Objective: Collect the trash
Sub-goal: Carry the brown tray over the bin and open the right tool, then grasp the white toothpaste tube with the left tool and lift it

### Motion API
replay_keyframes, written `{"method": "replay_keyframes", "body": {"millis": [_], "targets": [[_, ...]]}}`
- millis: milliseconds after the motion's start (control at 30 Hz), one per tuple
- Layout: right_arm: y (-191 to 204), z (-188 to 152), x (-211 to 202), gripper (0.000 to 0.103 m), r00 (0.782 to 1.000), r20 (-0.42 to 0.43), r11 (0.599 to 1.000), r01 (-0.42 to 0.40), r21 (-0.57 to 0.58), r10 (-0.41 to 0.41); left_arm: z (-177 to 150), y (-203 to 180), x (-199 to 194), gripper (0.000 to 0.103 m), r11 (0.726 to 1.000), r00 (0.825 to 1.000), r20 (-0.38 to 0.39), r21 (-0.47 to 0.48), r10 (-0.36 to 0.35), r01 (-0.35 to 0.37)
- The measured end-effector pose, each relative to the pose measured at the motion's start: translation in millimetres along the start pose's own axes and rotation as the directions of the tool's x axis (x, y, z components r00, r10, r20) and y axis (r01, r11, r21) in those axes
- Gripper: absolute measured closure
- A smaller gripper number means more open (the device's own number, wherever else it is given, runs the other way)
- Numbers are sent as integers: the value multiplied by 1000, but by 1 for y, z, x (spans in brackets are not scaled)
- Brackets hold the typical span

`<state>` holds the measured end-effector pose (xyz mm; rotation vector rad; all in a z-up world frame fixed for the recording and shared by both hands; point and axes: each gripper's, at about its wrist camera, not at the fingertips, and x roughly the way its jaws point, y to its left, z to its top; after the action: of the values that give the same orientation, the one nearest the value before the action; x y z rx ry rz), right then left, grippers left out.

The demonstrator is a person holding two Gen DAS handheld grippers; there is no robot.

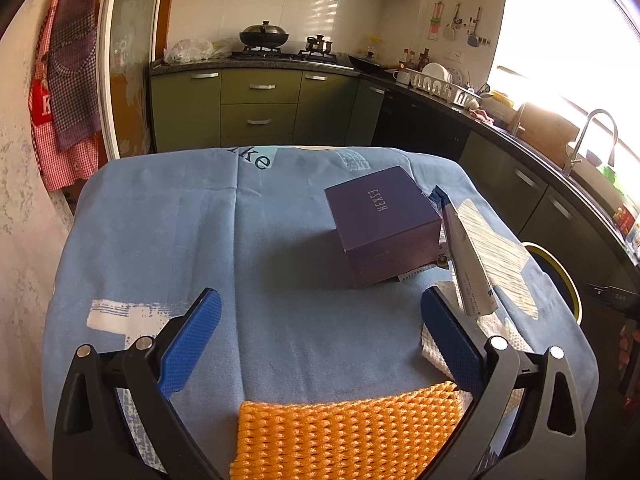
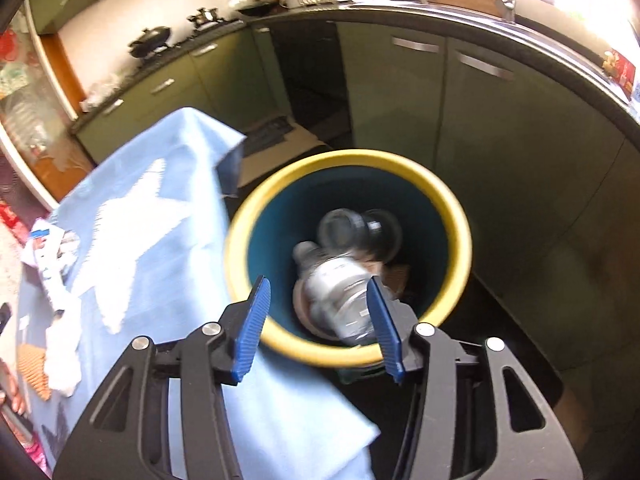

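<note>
Kitchen table under blue cloth (image 1: 256, 240): your right gripper (image 2: 318, 312) is hanging wide open, gripping nothing, over the yellow-rimmed bin (image 2: 448, 216), clear bottle (image 2: 340, 292) blurred inside. Your left gripper (image 1: 320, 320) is gaping empty near purple box (image 1: 380, 224), tube (image 1: 468, 264), orange mesh (image 1: 344, 436).

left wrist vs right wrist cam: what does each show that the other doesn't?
Left wrist only: purple box on the table, a tube leaning beside it, and the open left gripper above the cloth.

Right wrist only: inside of the yellow-rimmed bin, holding a clear plastic bottle and a clear cup, with the open right gripper above it, empty.

Both: blue tablecloth, orange mesh, white paper, green cabinets, bin rim.
</note>
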<state>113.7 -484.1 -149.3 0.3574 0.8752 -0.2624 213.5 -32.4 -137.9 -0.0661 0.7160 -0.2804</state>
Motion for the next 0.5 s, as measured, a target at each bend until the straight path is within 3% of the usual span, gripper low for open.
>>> {"method": "replay_keyframes", "body": {"millis": [133,300,500], "targets": [[23,-6,-5,53,999,26,999,-22,-38,23,1,-10,-2,5,999,999,-3,8,-48,48],[33,-16,-15,52,998,59,998,-33,-60,37,2,-36,9,5,993,986,-117,-1,-120,121],[31,-24,-27,48,994,109,998,-17,-61,24,13,-76,34,5,998,968,-243,-3,-62,63]]}}
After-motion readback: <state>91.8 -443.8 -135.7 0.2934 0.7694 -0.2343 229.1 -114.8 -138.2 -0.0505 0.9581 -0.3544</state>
